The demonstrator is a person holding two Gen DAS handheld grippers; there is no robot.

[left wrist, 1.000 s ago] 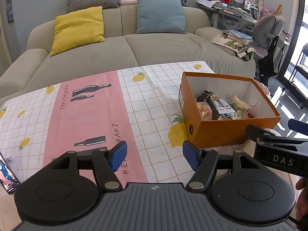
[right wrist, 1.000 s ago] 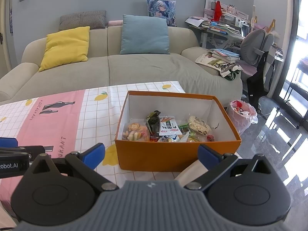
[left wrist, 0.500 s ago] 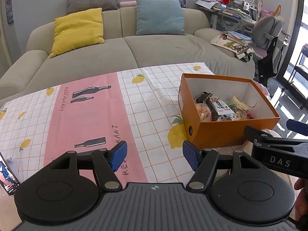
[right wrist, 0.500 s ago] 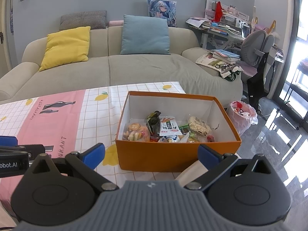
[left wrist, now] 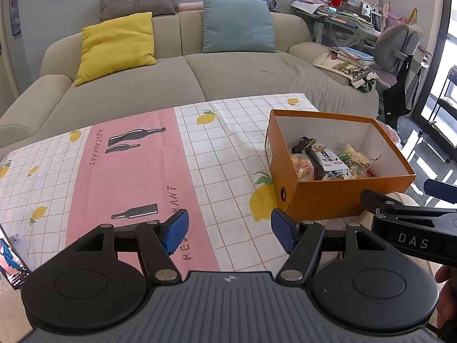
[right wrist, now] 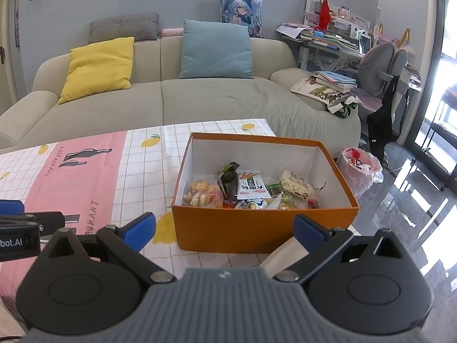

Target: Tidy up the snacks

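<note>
Behind orange box (right wrist: 265,225): sofa (right wrist: 200,100), cluttered desk (right wrist: 337,43).

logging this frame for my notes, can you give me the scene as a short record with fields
surface: tablecloth with a pink band, white grid and lemon prints
container: orange box, open top, near the cloth's right edge
contents: snack packets piled along the near side of the box floor
loose snacks on the cloth: none visible
left gripper: open, nothing between the pads, over the cloth
right gripper: open, empty, facing the box's near wall
background: sofa with cushions
</note>
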